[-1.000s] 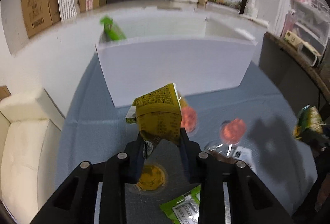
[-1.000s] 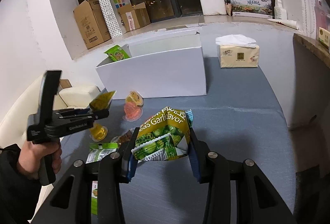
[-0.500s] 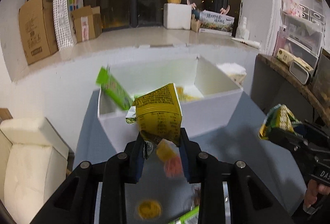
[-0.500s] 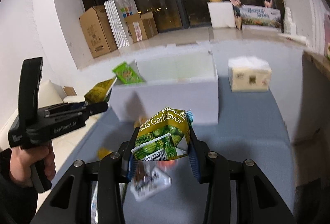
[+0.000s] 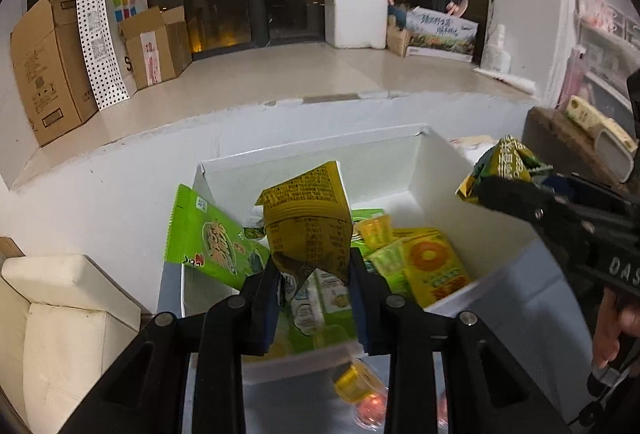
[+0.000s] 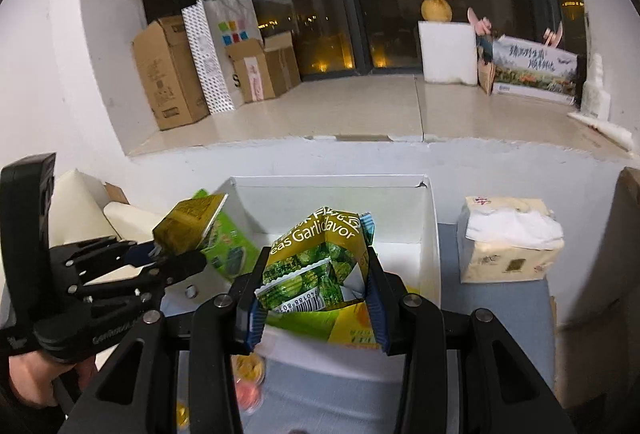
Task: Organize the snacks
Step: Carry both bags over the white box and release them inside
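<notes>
My left gripper (image 5: 312, 274) holds a crumpled yellow snack packet (image 5: 306, 222) over the near left part of the open white box (image 5: 380, 174). Its jaws are opening, with the packet still between the pads. My right gripper (image 6: 316, 266) is shut on a green garlic pea packet (image 6: 320, 254), above the box's near wall (image 6: 426, 230). Each gripper shows in the other's view: the right gripper (image 5: 504, 194) over the box's right edge, the left gripper (image 6: 180, 254) at its left. Several snacks lie inside, among them a yellow pouch (image 5: 432, 262) and jelly cups (image 5: 376, 230).
A green packet (image 5: 208, 238) leans over the box's left wall. Loose jelly cups (image 5: 358, 384) lie on the grey tablecloth in front of the box. A tissue box (image 6: 508, 242) stands to its right. A white sofa (image 5: 60, 306) is at the left, beyond the table's edge.
Both grippers have moved forward and upward, from above the table's loose snacks to over the white box, each still carrying its packet.
</notes>
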{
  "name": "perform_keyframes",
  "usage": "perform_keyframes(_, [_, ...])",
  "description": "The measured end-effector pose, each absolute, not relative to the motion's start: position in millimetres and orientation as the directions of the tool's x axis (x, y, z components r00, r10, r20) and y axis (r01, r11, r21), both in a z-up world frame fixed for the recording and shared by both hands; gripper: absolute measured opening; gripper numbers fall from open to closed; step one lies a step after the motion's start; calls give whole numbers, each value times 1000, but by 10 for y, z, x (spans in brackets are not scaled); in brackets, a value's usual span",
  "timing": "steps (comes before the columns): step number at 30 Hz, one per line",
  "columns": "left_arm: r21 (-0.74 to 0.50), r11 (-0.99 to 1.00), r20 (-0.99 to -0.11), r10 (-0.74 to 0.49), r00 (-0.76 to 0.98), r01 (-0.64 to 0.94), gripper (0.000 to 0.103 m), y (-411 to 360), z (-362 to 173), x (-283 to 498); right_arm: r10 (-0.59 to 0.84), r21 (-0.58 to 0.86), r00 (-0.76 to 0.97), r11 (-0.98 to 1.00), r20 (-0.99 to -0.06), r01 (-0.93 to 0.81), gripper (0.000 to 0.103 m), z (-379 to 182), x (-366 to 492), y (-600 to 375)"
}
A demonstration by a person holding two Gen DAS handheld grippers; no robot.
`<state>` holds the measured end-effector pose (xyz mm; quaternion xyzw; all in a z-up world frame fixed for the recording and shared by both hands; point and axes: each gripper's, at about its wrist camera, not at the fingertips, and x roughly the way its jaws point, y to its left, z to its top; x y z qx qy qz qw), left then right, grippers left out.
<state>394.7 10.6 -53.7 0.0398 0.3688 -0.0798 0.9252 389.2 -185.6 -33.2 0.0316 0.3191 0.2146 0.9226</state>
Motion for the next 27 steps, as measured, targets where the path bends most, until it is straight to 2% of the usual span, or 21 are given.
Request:
perform_keyframes(2, [5, 987, -707, -111, 698, 162, 52, 125, -617, 4015, 401, 197, 701, 913, -589, -357, 46, -396, 3993, -1861])
perform_keyframes(3, [6, 989, -712, -99, 695, 147, 79, 138, -655, 4037, 405, 212, 688, 912, -602, -352, 47, -453, 4057, -1871])
perform_keyframes(4, [11, 990, -711, -91, 697, 140, 102, 144, -679, 4041, 404, 221, 678, 913, -614, -344, 58, -488, 4096, -1882])
perform_keyframes(5, [13, 990, -701, -89, 707, 138, 103, 150, -693, 4023, 400, 231, 671, 915, -625, -330, 84, -527, 4132, -1900])
perform_keyframes(7, [-3, 990, -702, -101, 705, 139, 103, 175, -707, 4009, 415, 260, 683, 910, -601, -324, 102, -560, 4109, -1963])
perform_keyframes(16, [-14, 990, -689, -114, 716, 143, 103, 188, -623, 3748, 416, 263, 711, 909, -567, -322, 103, -481, 3798, -2066])
perform_keyframes(23, [-28, 987, -655, -139, 743, 160, 103, 178, -564, 2972, 441, 252, 738, 898, -511, -361, 103, -368, 3077, -2103])
perform_keyframes(27, [-61, 986, -644, -158, 748, 156, 103, 182, -685, 2409, 457, 251, 713, 889, -531, -383, 103, -551, 2565, -2092])
